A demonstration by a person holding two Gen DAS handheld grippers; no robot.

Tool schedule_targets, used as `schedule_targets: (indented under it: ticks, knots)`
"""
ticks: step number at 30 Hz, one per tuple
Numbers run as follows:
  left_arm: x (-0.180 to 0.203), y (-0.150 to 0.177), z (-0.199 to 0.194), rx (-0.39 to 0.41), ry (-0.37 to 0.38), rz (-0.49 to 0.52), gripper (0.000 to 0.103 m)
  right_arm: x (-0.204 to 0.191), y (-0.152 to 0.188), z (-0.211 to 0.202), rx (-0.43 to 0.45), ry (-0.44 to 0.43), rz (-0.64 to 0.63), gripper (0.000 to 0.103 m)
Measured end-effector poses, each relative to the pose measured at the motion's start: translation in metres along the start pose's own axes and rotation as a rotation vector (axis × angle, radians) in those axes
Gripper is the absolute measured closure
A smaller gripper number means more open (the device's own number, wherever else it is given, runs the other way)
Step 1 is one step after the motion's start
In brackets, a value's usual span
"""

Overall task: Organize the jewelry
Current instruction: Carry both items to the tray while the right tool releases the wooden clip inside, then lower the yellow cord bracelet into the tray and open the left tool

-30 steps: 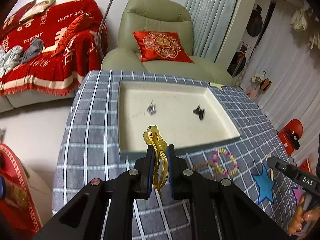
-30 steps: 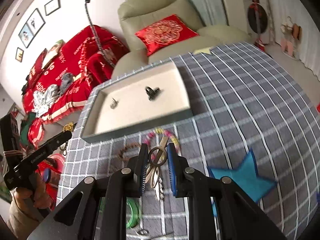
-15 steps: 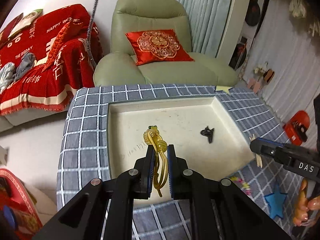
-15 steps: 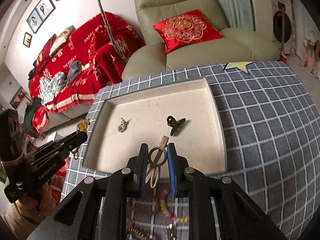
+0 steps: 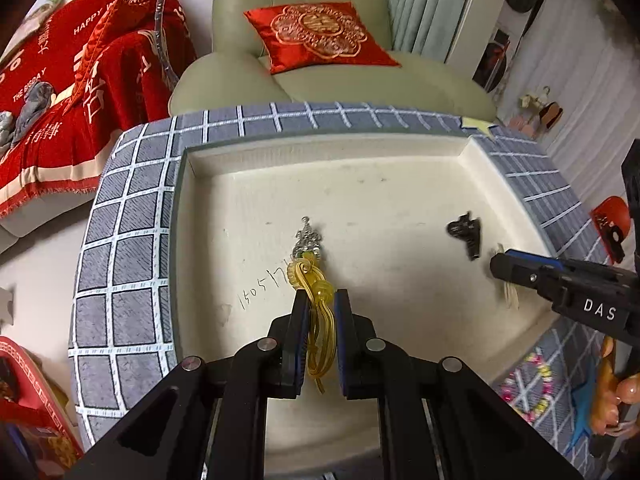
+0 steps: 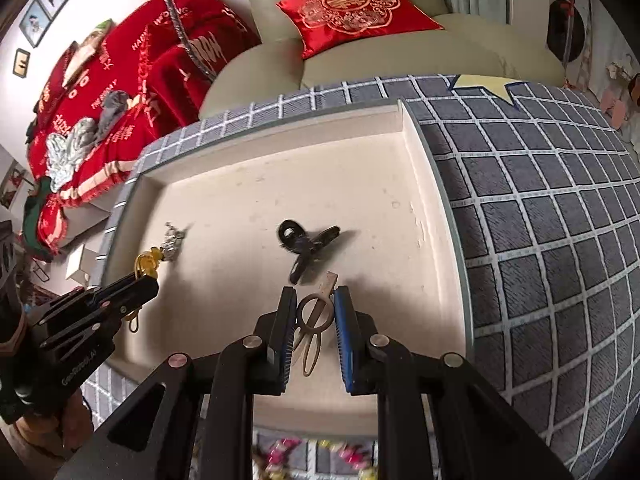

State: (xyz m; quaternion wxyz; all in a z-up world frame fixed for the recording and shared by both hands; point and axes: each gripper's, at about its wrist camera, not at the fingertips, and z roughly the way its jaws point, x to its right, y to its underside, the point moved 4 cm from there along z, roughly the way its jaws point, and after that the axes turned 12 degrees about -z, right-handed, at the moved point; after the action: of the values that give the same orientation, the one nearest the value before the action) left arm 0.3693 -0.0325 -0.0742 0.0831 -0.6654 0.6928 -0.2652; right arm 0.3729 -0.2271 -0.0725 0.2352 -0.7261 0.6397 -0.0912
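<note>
A cream tray (image 5: pixel 208 216) lies on the grey checked tablecloth (image 5: pixel 132 240). My left gripper (image 5: pixel 320 300) is shut on a yellow beaded cord ornament (image 5: pixel 316 292) and holds it low over the tray, just before a silver pendant (image 5: pixel 307 240). A black hair clip (image 5: pixel 466 234) lies in the tray's right part. My right gripper (image 6: pixel 314 296) is shut on a bronze looped hairpin (image 6: pixel 312 320) over the tray (image 6: pixel 436 216), just behind the black clip (image 6: pixel 304 244). The silver pendant (image 6: pixel 174 238) and the yellow ornament (image 6: pixel 146 264) show at left there.
A pink and yellow bead bracelet (image 5: pixel 524 384) lies on the cloth in front of the tray, with a blue star patch (image 5: pixel 586 404) beside it. A green armchair with a red cushion (image 5: pixel 316 36) stands behind the table. A red-covered sofa (image 5: pixel 60 92) is at left.
Both grippers have moved forward and down from over the cloth to low over the tray floor, each still holding its piece. The pendant and black clip have not moved.
</note>
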Motion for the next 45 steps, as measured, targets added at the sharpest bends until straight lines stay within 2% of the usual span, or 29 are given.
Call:
schedule_targets:
  ticks: [6, 10, 11, 14, 19, 23, 32, 45]
  knots:
    - [0.004, -0.001, 0.01, 0.025, -0.045, 0.027, 0.075, 0.003, -0.007, 0.01, 0.02, 0.041, -0.01, 0.082]
    - [0.007, 0.0, 0.011, 0.047, -0.076, 0.049, 0.075, 0.002, -0.007, 0.01, 0.032, 0.039, -0.006, 0.08]
    - [0.008, 0.0, 0.011, 0.053, -0.081, 0.054, 0.075, 0.001, -0.006, 0.009, 0.033, 0.038, -0.008, 0.076]
    - [0.008, 0.001, 0.011, 0.062, -0.088, 0.055, 0.075, 0.001, -0.006, 0.006, 0.036, 0.03, 0.0, 0.049]
    - [0.008, 0.001, 0.008, 0.074, -0.09, 0.045, 0.075, -0.002, -0.009, -0.011, 0.091, -0.01, 0.033, 0.049]
    - [0.009, 0.001, 0.005, 0.089, -0.094, 0.048, 0.075, -0.005, -0.006, -0.034, 0.139, -0.024, 0.054, 0.044]
    - [0.009, 0.0, 0.003, 0.093, -0.109, 0.037, 0.074, -0.009, 0.031, -0.083, 0.207, -0.06, 0.116, 0.043]
    - [0.006, -0.005, -0.01, 0.132, -0.096, 0.021, 0.074, -0.008, 0.085, -0.108, 0.211, -0.08, 0.194, 0.043]
